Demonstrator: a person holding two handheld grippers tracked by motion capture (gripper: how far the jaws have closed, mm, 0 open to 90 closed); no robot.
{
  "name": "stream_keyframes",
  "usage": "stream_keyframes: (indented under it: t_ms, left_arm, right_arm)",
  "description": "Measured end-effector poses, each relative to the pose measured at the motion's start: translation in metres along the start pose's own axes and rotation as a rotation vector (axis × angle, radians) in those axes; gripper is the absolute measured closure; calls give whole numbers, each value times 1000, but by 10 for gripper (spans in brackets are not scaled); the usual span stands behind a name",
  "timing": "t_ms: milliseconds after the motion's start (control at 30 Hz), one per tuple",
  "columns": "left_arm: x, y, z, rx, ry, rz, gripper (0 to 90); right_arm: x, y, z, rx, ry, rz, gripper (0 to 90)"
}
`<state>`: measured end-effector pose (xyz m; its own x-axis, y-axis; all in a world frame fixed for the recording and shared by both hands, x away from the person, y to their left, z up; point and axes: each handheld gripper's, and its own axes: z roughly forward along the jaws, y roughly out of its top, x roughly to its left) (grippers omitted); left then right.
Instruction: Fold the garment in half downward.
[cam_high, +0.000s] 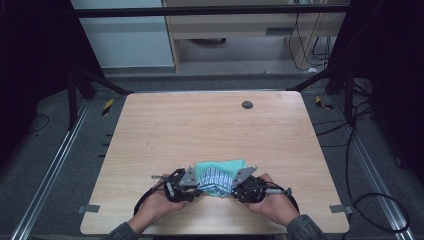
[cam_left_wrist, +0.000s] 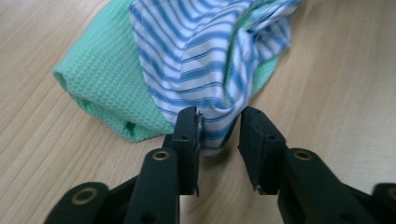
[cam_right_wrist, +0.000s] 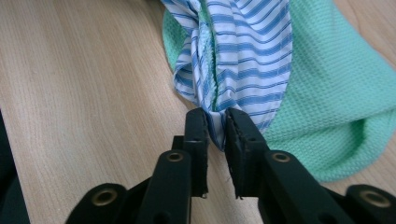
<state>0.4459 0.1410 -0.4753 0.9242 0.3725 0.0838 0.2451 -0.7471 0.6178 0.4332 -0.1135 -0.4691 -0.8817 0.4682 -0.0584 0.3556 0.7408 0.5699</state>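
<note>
A blue-and-white striped cloth (cam_high: 216, 181) lies bunched on top of a mint-green waffle cloth (cam_high: 220, 165) near the table's front edge. My left gripper (cam_high: 198, 186) is at the bundle's left end and my right gripper (cam_high: 234, 188) at its right end. In the left gripper view the striped cloth (cam_left_wrist: 205, 56) hangs a corner between the jaws of the left gripper (cam_left_wrist: 219, 128), which stand apart around it, with the green cloth (cam_left_wrist: 105, 84) to its left. In the right gripper view the right gripper (cam_right_wrist: 217, 126) pinches a gathered fold of the striped cloth (cam_right_wrist: 247, 56), the green cloth (cam_right_wrist: 336, 107) behind it.
The wooden table (cam_high: 210, 125) has a small dark round cap (cam_high: 247, 104) near its far edge. Black frame bars, rails and cables surround the table on the floor. A person's hands (cam_high: 160, 202) hold both grippers from the front edge.
</note>
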Motion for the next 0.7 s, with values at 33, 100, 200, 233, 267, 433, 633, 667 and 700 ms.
stream_keyframes:
  t_ms: [33,100,200,233,267,433,633,667,700]
  left_arm:
    - [-1,1,-2,-4,1,3,669]
    - [-3,3,-6,-14,-3,6,670]
    - [-5,5,-12,-26,-6,10,670]
    - [-5,5,-12,-26,-6,10,673]
    - [-7,6,-14,-33,-6,13,679]
    - [-6,6,-15,-34,-3,8,712]
    - [-6,0,-4,0,-43,1,802]
    - [-6,0,-5,2,-44,2,803]
    - [-6,0,-5,2,-44,2,793]
  right_arm:
    - [0,0,-1,-2,-3,2,749]
    - [0,0,-2,-5,-6,10,701]
    - [0,1,-4,-8,-9,17,648]
    - [0,1,-4,-8,-9,17,648]
    - [1,1,-6,-12,-5,24,640]
    - [0,3,-11,-33,-8,28,640]
    - [1,5,-12,-38,-3,23,670]
    - [1,5,-12,-37,0,21,664]
    - [1,4,-12,-37,-3,18,648]
